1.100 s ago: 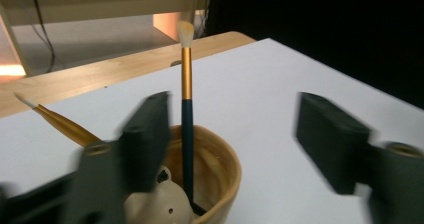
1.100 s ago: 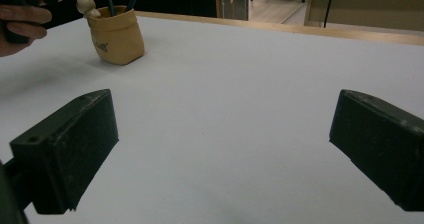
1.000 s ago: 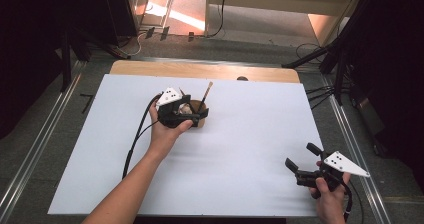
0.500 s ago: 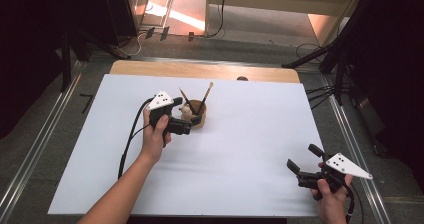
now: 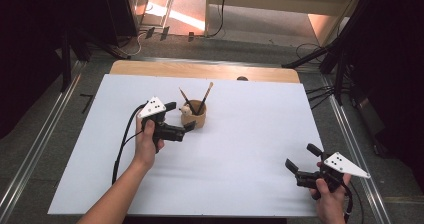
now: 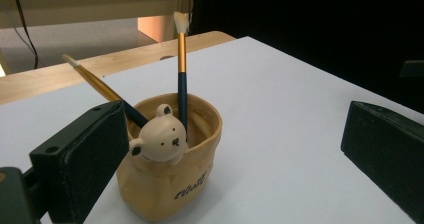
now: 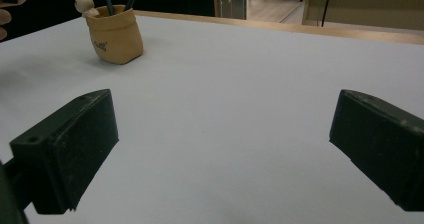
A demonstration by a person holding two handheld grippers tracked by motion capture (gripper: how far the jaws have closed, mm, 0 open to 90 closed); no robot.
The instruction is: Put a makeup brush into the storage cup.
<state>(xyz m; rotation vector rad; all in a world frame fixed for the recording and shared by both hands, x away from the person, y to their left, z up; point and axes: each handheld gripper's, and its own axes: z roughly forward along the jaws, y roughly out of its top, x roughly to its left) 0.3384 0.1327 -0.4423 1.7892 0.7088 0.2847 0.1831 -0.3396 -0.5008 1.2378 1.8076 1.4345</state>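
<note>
Pen pot [image 5: 194,117] (tan, with a small bear head [image 6: 159,139] on its rim) is seen standing upright on the white counter [image 5: 250,134], toward the far middle, with two brushes [image 5: 196,100] leaning in it. The left gripper [image 5: 181,117] is held just beside the pot, its jaws spread wide and nothing gripped; whether one jaw touches the pot cannot be told. The right gripper [image 5: 300,156] is kept well apart at the near right corner, jaws likewise parted wide over bare counter.
</note>
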